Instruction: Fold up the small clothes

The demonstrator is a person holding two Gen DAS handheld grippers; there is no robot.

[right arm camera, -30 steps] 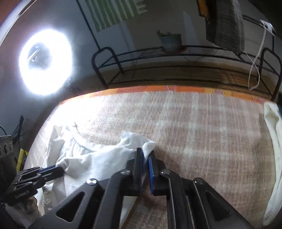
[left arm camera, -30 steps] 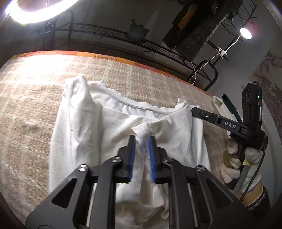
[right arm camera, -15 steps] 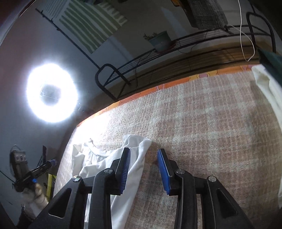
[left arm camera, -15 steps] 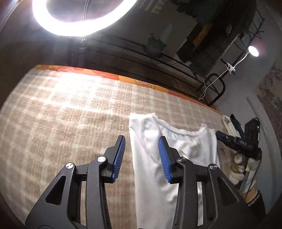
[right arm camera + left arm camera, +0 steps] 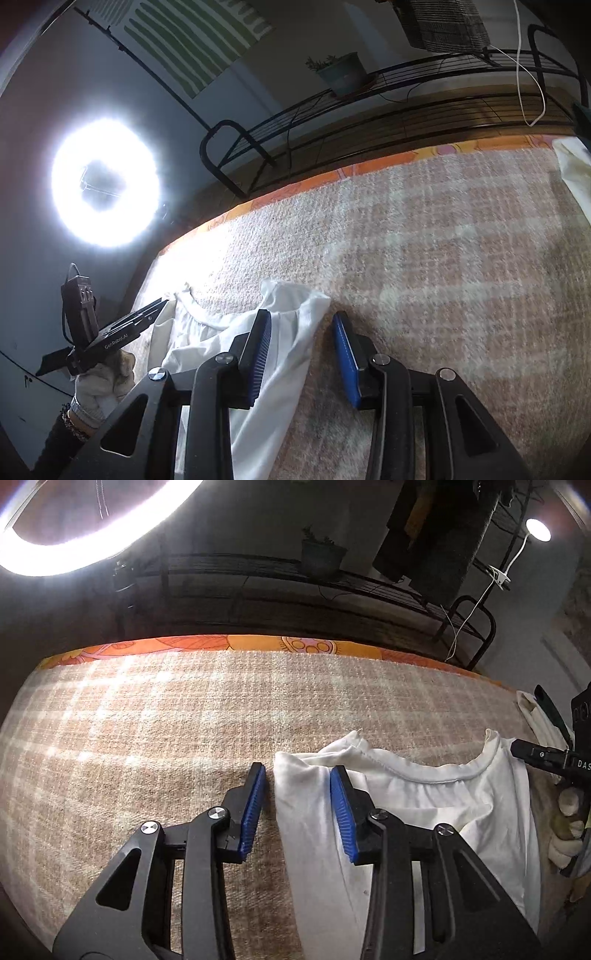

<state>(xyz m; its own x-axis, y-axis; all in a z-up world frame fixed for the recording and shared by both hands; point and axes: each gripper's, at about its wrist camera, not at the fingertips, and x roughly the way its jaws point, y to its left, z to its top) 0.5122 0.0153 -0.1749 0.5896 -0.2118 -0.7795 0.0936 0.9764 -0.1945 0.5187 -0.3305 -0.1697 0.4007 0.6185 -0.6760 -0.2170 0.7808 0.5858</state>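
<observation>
Plaid blanket (image 5: 147, 738), white shirt (image 5: 424, 812) lengthwise, neckline away, left hand-held gripper (image 5: 297, 808) spread

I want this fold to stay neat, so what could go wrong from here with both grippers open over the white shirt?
1. The left gripper straddles the white shirt's folded edge; closing could pinch several layers and drag the fold open.
2. The right gripper has only the shirt's corner between its fingers, so a grab may slip.
3. The loose neckline is wrinkled and might bunch.
</observation>
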